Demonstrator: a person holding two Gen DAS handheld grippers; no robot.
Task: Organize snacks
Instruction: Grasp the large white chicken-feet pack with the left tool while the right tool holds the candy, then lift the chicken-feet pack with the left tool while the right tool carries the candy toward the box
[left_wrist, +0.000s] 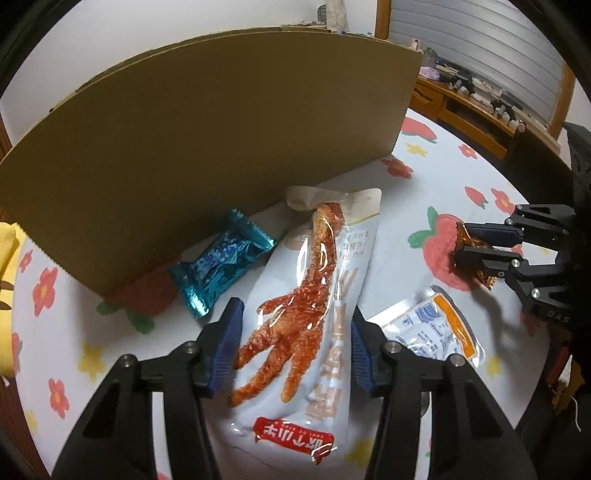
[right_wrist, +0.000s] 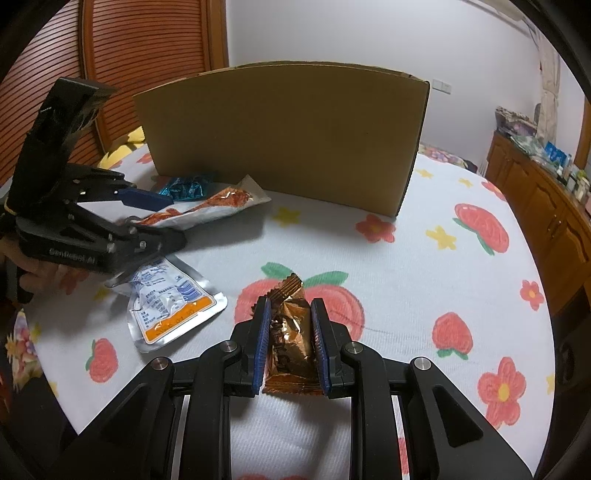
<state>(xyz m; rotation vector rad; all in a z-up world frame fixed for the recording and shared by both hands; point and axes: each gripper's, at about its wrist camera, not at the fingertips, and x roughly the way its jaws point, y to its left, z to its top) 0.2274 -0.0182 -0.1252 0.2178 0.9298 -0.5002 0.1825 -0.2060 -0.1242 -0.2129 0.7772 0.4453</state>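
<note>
Round table (right_wrist: 406, 236) with a white strawberry-and-flower cloth; wooden cabinets along the right wall, slatted wood panel behind left. Cardboard box (right_wrist: 288, 136) stands upright at the table's far side, interior hidden. Open cloth right of the box and out to the right rim. Right gripper (right_wrist: 289, 306) is clenched on a copper snack wrapper (right_wrist: 291, 332). Left gripper (left_wrist: 295, 321) straddles the chicken-foot pack (left_wrist: 306, 314); pads at its edges, can't tell if they press. Teal wrapper (left_wrist: 218, 262) lies just beside the box base; orange-edged pouch (right_wrist: 170, 306) is partly under the left gripper.
</note>
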